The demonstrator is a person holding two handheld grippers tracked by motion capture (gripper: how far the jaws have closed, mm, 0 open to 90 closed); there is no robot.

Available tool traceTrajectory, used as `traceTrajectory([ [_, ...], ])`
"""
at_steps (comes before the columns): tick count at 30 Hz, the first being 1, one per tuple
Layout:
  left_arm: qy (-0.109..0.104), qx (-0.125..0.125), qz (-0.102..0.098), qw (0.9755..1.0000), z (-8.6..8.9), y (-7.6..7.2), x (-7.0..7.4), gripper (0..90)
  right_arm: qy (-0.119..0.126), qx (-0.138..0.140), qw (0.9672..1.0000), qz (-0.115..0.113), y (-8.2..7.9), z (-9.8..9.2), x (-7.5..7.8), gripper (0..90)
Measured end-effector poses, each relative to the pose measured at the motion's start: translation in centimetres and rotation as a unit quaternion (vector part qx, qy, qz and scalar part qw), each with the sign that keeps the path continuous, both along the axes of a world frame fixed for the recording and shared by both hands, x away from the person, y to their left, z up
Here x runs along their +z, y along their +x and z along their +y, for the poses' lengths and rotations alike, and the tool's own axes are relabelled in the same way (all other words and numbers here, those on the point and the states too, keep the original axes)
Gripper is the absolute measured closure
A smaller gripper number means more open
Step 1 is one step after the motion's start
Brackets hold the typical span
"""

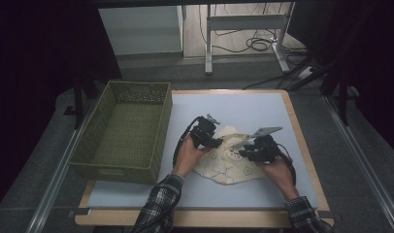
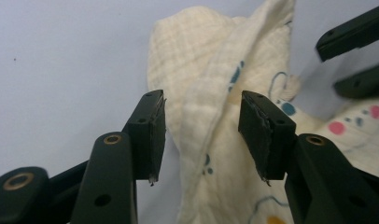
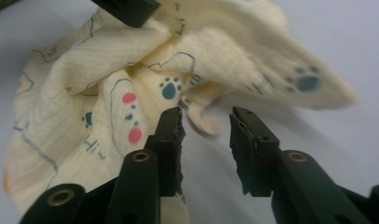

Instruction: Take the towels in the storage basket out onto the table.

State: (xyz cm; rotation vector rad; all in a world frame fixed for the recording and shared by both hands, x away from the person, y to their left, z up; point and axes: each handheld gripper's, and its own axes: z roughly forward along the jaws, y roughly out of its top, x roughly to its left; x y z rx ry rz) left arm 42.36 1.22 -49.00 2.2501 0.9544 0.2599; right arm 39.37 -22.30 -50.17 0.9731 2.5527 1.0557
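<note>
A cream cloth (image 1: 229, 165) printed with paw marks and blue lines lies rumpled on the pale mat (image 1: 248, 104), between my two grippers. My left gripper (image 1: 217, 142) is at its left edge. In the left gripper view the left gripper (image 2: 201, 105) stands open, with a raised fold of the cloth (image 2: 211, 70) in the gap and neither pad pressing on it. My right gripper (image 1: 243, 154) is at the cloth's right side. In the right gripper view the right gripper (image 3: 206, 116) is open just short of the cloth (image 3: 108, 60), with a small loose corner beyond its tips.
A green woven basket (image 1: 118, 169) stands on the left of the table, close to my left hand. The mat has bare room behind and to the right of the cloth. The table's wooden edge (image 1: 302, 141) runs along the right. A desk frame and cables are beyond the table.
</note>
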Motion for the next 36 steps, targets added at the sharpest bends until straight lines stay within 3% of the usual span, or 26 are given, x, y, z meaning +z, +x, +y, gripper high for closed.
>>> traceTrajectory([
  [3,0.003,-0.002,0.006,1.0,0.0,0.3,-0.6,59.5,-0.033,0.003,0.9994,-0.001,0.3,1.3,-0.9,61.4],
  [5,0.002,-0.01,0.018,0.9998,0.1,0.4,-1.0,69.2,-0.056,0.003,0.9984,-0.004,0.3,1.9,-1.6,70.0],
  [8,0.009,-0.017,0.017,0.9997,0.3,0.3,-1.4,86.3,-0.046,0.014,0.9989,0.001,-0.3,2.0,-1.6,88.8],
  [11,-0.006,-0.005,0.002,1.0,0.9,0.0,-0.9,87.8,-0.064,0.012,0.9978,-0.011,-0.7,1.9,-1.2,89.6],
  [14,-0.014,0.009,-0.016,0.9997,1.7,-0.3,-0.1,87.9,-0.046,0.0,0.9986,-0.027,-0.9,0.5,0.1,89.7],
  [21,-0.026,0.05,-0.034,0.9978,3.8,-0.5,1.1,87.5,-0.034,-0.054,0.996,-0.062,-0.7,-4.2,3.8,89.8],
  [23,-0.023,0.064,-0.028,0.9973,4.3,-0.3,0.7,86.7,-0.034,-0.074,0.9942,-0.07,-0.5,-5.5,4.3,89.8],
  [27,-0.008,0.086,-0.007,0.9962,5.1,-0.1,-0.6,84.7,-0.02,-0.087,0.9946,-0.054,0.1,-6.6,3.9,89.5],
  [31,0.011,0.1,0.013,0.9949,5.4,0.3,-1.6,71.0,-0.034,-0.088,0.9942,-0.052,0.5,-6.1,3.1,89.1],
  [33,0.008,0.096,0.013,0.9952,5.5,0.3,-1.6,59.8,-0.037,-0.096,0.9936,-0.046,1.1,-6.3,2.9,85.1],
  [36,-0.012,0.078,0.006,0.9969,5.3,0.2,-1.1,51.9,-0.032,-0.1,0.9935,-0.045,1.4,-6.6,3.1,76.0],
])
